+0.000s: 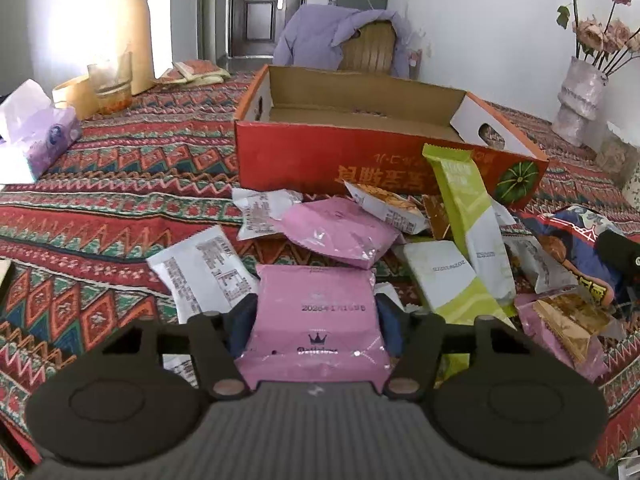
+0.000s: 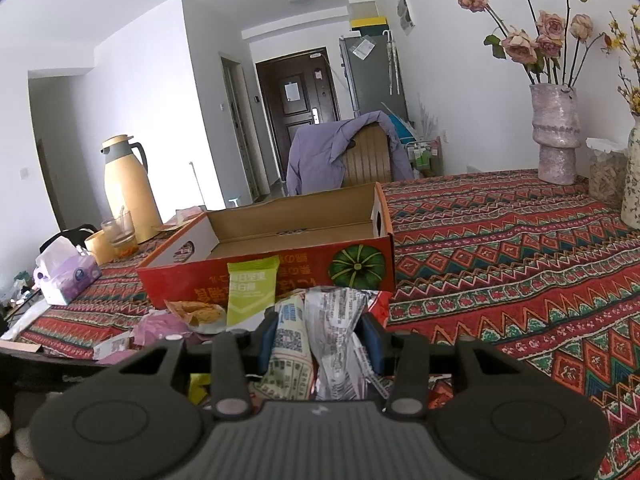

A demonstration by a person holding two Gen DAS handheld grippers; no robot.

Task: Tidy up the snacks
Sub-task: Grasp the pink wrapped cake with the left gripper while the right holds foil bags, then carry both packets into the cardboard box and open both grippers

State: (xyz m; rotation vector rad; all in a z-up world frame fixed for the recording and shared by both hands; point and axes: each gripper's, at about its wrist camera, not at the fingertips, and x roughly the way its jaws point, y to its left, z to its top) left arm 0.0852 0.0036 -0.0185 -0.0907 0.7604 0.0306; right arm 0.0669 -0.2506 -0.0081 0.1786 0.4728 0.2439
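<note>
An open red cardboard box (image 1: 304, 152) with a pumpkin picture stands on the patterned tablecloth; it also shows in the right wrist view (image 2: 280, 268). Its inside looks bare. A pile of snack packets lies in front of it: another pink packet (image 1: 340, 232), a green packet (image 1: 468, 208) leaning on the box, white ones (image 1: 200, 272). My left gripper (image 1: 316, 312) is shut on a pink packet (image 1: 316, 320), low over the pile. My right gripper (image 2: 320, 332) is shut on a crumpled silver-and-white packet (image 2: 332, 332), short of the box's near wall.
A beige thermos (image 2: 128, 188), a glass (image 2: 120, 232) and a purple tissue pack (image 2: 68, 276) stand at the left. A vase of dried roses (image 2: 556, 132) and a jar (image 2: 606, 172) stand at the right. A chair with a purple jacket (image 2: 340, 156) is behind the table.
</note>
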